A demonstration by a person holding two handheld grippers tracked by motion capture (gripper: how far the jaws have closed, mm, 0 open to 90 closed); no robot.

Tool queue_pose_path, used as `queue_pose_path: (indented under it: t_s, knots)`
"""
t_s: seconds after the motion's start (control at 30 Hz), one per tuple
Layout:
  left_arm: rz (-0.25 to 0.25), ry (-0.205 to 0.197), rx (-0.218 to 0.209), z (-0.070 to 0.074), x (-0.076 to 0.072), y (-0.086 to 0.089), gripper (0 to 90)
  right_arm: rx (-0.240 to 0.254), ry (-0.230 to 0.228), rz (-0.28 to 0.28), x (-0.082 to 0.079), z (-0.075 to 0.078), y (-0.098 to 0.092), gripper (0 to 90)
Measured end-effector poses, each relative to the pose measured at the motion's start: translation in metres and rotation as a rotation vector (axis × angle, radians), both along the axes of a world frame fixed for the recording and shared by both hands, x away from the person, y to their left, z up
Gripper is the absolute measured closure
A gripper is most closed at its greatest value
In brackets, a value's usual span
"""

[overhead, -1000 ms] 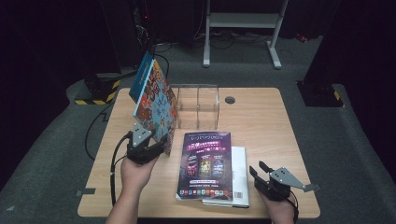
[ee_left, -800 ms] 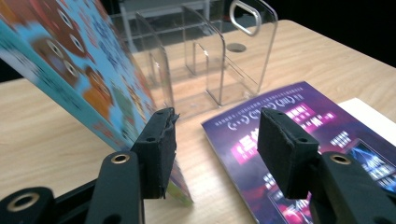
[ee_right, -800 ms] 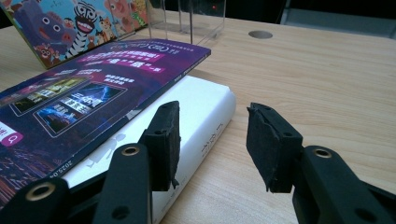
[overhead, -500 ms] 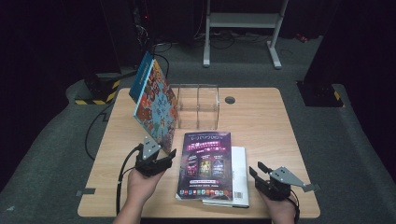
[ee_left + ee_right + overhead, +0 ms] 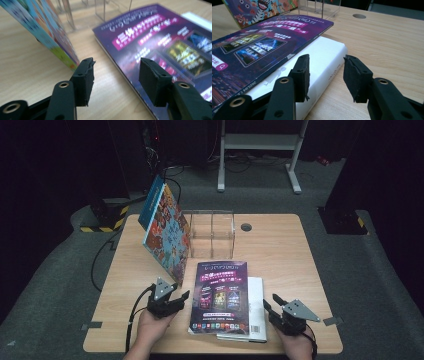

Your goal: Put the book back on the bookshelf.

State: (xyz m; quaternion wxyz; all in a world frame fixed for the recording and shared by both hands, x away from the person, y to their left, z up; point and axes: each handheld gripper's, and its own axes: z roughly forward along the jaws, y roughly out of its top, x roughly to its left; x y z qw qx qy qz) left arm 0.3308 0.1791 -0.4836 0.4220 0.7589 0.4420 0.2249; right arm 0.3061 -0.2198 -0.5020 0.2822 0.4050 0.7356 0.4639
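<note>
I see the purple magazine (image 5: 220, 297) lying flat, long axis running six to twelve o'clock, atop a white book (image 5: 252, 310). My left gripper (image 5: 176, 298) and right gripper (image 5: 270, 304) both gape wide, empty.

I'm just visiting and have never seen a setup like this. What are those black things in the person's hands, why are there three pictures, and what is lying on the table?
There is no robot here: a person holds a pair of black tongs in each hand, the left tongs and the right tongs. The high view looks down from above the table. The other two pictures come from small cameras riding on each tool, looking along its two jaws.

On the table lies a purple magazine on top of a white book. A colourful picture book stands tilted against a clear plastic rack.

Both tongs are open and hold nothing. The left ones point at the magazine's near edge, the right ones at the white book's side.
</note>
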Motion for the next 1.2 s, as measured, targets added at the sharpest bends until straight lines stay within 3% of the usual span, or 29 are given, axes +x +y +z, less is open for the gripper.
queue_pose_path:
  t_s: [0.23,0.37,0.43,0.5,0.6,0.7,0.77,0.9,1.07,1.2]
  knots:
    - [-0.015,0.066,0.031,-0.021,0.001,-0.004,44.2,-0.02,0.047,-0.022,0.001,0.007,0.008,54.2]
    - [0.009,0.093,0.033,-0.029,0.0,-0.003,44.5,-0.025,0.059,-0.029,0.005,0.012,0.013,50.8]
    - [0.017,0.103,0.021,-0.03,0.0,-0.002,46.5,-0.03,0.057,-0.032,0.006,0.015,0.019,50.3]
    - [0.022,0.102,0.046,-0.032,-0.001,-0.004,48.2,-0.029,0.044,-0.03,0.007,0.02,0.024,49.4]
    - [0.019,0.133,0.073,-0.037,0.0,-0.008,50.8,-0.018,0.042,-0.031,0.005,0.022,0.03,46.8]
    - [0.036,0.134,0.085,-0.038,0.0,-0.01,51.3,0.009,0.042,-0.02,0.003,0.015,0.033,43.9]
    - [0.055,0.134,0.091,-0.038,0.001,-0.011,51.1,-0.001,0.072,-0.002,0.003,0.011,0.037,41.6]
    - [0.054,0.127,0.117,-0.039,0.001,-0.014,48.1,-0.013,0.078,0.016,0.001,0.004,0.039,39.8]
    - [0.063,0.133,0.094,-0.04,0.004,-0.018,44.7,-0.026,0.067,0.028,-0.001,0.005,0.042,39.0]
    - [0.057,0.126,0.108,-0.04,0.007,-0.023,44.8,-0.019,0.07,0.022,-0.002,0.006,0.041,38.8]
